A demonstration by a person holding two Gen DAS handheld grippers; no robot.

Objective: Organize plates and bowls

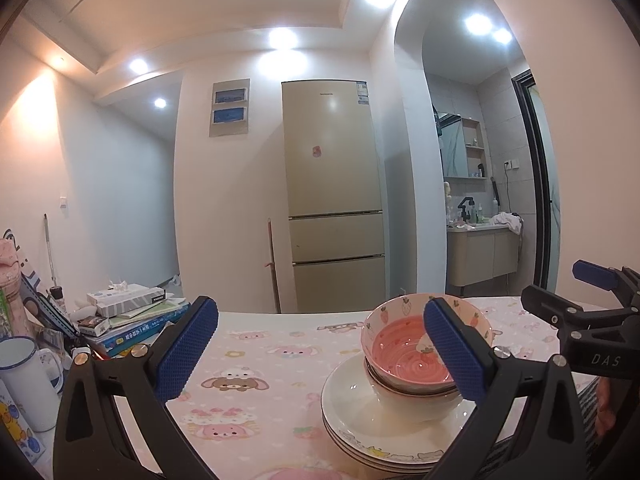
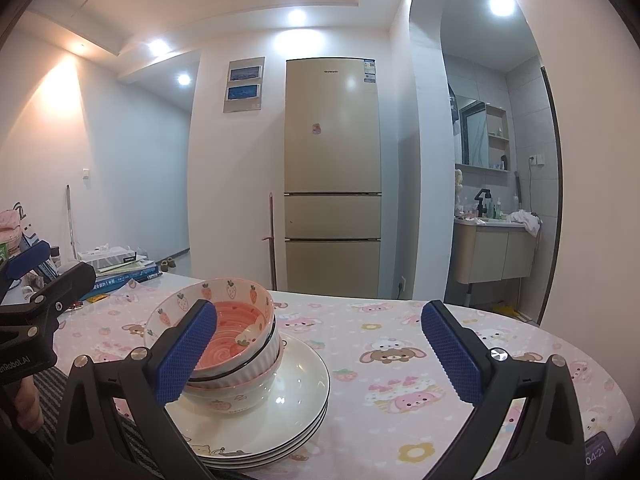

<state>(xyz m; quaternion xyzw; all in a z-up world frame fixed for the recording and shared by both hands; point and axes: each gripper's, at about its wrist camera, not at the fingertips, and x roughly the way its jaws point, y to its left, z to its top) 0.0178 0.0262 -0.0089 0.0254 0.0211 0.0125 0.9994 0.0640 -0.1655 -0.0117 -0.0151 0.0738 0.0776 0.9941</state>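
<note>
Nearest the lens in the left wrist view, the left gripper (image 1: 320, 344) held its jaws wide apart with nothing between them, its right blue pad overlapping the bowls at lower right of the frame. The right gripper (image 2: 320, 346) likewise stood with jaws spread and empty, its left pad in front of the bowls at lower left of its own frame.

Just beyond, a stack of plates (image 1: 360, 412) (image 2: 296, 392) rested on the table (image 1: 272, 356) (image 2: 400, 360), which wore a pink cartoon-animal cloth. On the top plate sat nested bowls; the uppermost strawberry bowl (image 1: 400, 344) (image 2: 236, 320) had a pink swirled interior and tilted slightly.

At left of the left wrist view, a white mug (image 1: 24, 376) and a pile of books (image 1: 132, 320) with a tissue box occupied the table's edge.

Farther back, a gold refrigerator (image 1: 332, 184) (image 2: 332, 168) stood against the wall, a mop handle leaning beside it. At right, an arched opening showed a washbasin cabinet (image 1: 484, 256) (image 2: 496, 252).
</note>
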